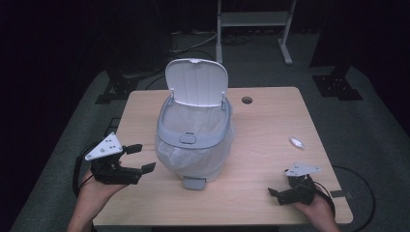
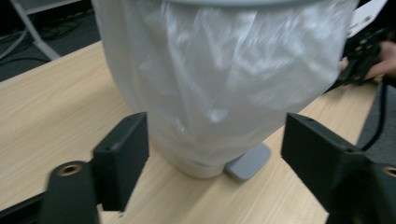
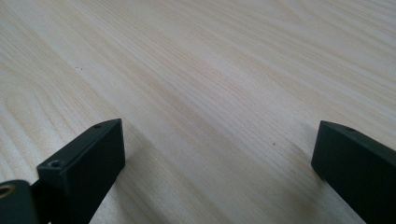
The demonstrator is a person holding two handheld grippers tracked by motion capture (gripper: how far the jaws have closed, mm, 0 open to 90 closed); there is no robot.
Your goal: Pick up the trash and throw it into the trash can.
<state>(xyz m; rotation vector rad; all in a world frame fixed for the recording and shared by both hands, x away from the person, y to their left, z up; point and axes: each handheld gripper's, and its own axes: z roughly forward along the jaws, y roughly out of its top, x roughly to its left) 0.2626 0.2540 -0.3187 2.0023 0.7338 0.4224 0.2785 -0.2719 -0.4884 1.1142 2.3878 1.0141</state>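
Your pedal bin (image 1: 193,140) stands near the middle of the wooden worktop (image 1: 270,125), a little toward your left; it is a pale grey, rounded bin, wider at the top than at the foot; its white lid (image 1: 196,82) is swung up and stands open at the far side, hinged to a grey rim ring (image 1: 167,135) that carries a small oval catch at the front; a thin translucent plastic liner (image 1: 169,154) is draped over the outside of the body, crinkled and glossy in the left gripper view; the grey foot pedal (image 1: 194,183) sticks out at the base on your side, resting on the worktop.

Your left claw (image 1: 138,158) is held just beside the bin's left flank, its jaws spread wide and pointed at the liner; nothing sits between them and they are not touching the bin; in the left gripper view the bin's lower body fills the gap ahead of the jaws.

Your right claw (image 1: 274,194) lies low near the front right corner of the worktop, well apart from the bin; its jaws are also spread wide over bare wood, holding nothing.

A small crumpled white scrap (image 1: 296,142) lies on the worktop toward the right edge, beyond your right hand (image 1: 319,210).
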